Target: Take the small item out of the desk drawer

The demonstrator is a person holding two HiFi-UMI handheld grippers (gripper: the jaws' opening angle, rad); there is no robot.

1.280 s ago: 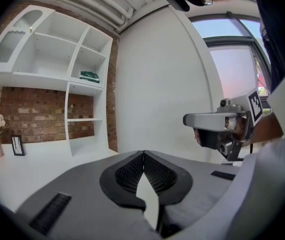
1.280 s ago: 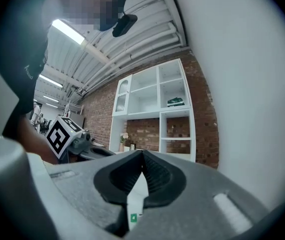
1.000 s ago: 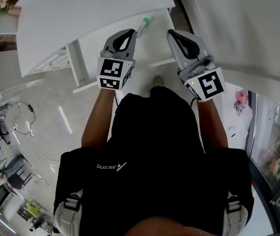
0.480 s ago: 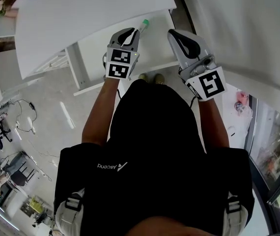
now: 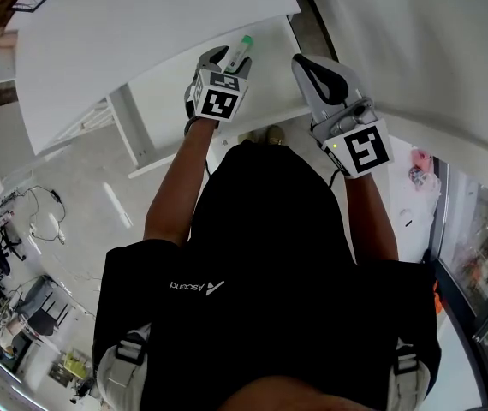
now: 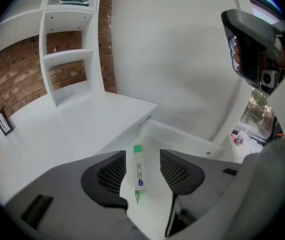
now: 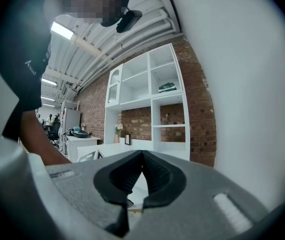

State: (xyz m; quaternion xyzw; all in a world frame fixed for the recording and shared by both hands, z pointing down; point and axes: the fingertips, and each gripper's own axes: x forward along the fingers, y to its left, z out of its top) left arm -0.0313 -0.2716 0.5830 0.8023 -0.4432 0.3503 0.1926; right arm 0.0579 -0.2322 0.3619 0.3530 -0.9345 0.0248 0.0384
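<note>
The left tongs (image 6: 142,158) are held over the open white desk drawer (image 6: 192,143), with the jaws set apart. A small white tube with a green cap (image 6: 139,173) is seen between the two dark ribbed pads (image 6: 113,173), lying lengthwise on the drawer's pale floor with its cap pointed away from the tongs. The tube is drawn closer to the left-hand pad than to the other; whether it is touched by that pad cannot be settled from this angle. In the head view, the same tube (image 5: 242,46) is shown just past the tips of the left tongs (image 5: 226,56), below the edge of the white curved worktop (image 5: 141,32). The right tongs (image 7: 142,157) are held beside the left ones (image 5: 306,61), raised above the drawer (image 5: 163,92), with the jaws brought together and nothing caught between them.
</note>
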